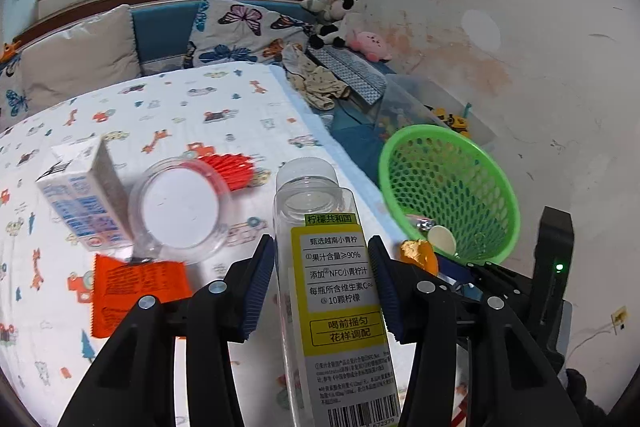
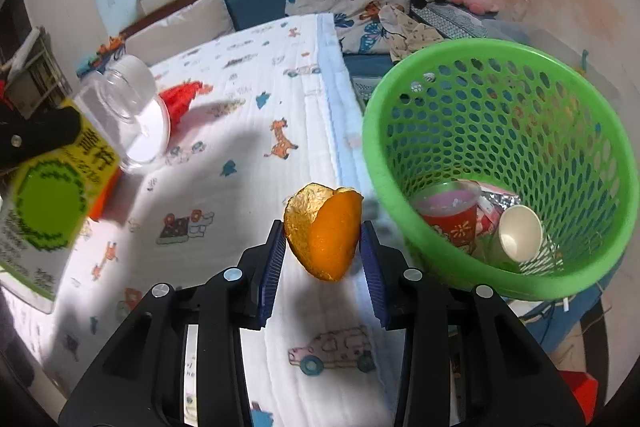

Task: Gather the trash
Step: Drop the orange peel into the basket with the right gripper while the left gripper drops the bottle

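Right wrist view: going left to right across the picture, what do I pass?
Clear bottle with the yellow label in the left gripper → red wrapper → orange peel between the right gripper pads → green basket holding a red cup and a paper cup.

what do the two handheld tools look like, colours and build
Both look alike. The left tool and the right tool each have two black angular plastic arms with round silver bolt heads at the joints. The fingers end in dark blue ribbed pads. In the left view, the right tool's black body shows a small green light. No cables, sleeves or markings are clearly visible on them.
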Tool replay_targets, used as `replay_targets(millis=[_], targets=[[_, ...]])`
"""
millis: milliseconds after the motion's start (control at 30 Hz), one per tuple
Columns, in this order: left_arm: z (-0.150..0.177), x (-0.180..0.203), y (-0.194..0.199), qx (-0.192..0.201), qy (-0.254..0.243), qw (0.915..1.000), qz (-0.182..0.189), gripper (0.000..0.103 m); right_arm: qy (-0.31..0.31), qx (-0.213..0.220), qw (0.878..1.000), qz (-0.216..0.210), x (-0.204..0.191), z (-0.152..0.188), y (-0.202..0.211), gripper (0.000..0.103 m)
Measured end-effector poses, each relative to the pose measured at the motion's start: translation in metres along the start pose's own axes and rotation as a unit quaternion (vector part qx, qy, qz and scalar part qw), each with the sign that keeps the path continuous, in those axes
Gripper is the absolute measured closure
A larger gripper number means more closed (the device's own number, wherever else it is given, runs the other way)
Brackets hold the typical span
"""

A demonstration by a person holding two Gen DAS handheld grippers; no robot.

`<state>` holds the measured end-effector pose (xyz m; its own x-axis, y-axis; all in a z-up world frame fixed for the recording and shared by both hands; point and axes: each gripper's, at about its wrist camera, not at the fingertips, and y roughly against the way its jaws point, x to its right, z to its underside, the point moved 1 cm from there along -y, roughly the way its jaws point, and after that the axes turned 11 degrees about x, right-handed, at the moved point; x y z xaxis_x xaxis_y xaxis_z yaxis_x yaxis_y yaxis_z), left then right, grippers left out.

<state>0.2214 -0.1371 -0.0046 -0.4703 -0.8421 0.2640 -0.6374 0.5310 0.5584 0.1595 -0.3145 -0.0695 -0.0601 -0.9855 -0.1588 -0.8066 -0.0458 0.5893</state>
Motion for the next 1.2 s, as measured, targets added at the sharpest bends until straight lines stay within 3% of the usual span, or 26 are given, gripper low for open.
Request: replay_targets(millis=[100, 233, 567, 667, 767, 1033, 1200], targets=[[-0.003, 0.011, -0.007, -0.004, -0.007, 0.9999, 0.009, 0.056, -0.016, 0.011, 1.0, 0.0, 0.015, -0.007, 0.011, 0.064], [-0.009, 0.028, -0.016, -0.008, -0.017, 0.9996, 0.022, 0.056, -0.034, 0.025, 0.999, 0.029, 0.046, -0.017, 0.02, 0.064], [-0.025, 0.079, -0.051, -0.026, -0.048, 0.9971, 0.054, 0.056, -0.061, 0.018, 0.995, 0.074, 0.106, -0.022, 0.012, 0.06], [-0.03, 0.092, -0.063, -0.031, -0.058, 0.9959, 0.062, 0.056, -0.076, 0.022, 0.994, 0.075, 0.119, -0.022, 0.012, 0.047], [-0.033, 0.105, -0.075, -0.038, -0.065, 0.9946, 0.071, 0.057, -0.079, 0.03, 0.993, 0.08, 0.126, -0.022, 0.016, 0.041], [-0.036, 0.133, -0.109, -0.06, -0.093, 0.9908, 0.077, 0.057, -0.088, 0.055, 0.99, 0.091, 0.139, -0.02, 0.041, 0.033], [-0.033, 0.147, -0.143, -0.094, -0.102, 0.987, 0.081, 0.057, -0.099, 0.063, 0.988, 0.096, 0.149, -0.015, 0.056, 0.03]])
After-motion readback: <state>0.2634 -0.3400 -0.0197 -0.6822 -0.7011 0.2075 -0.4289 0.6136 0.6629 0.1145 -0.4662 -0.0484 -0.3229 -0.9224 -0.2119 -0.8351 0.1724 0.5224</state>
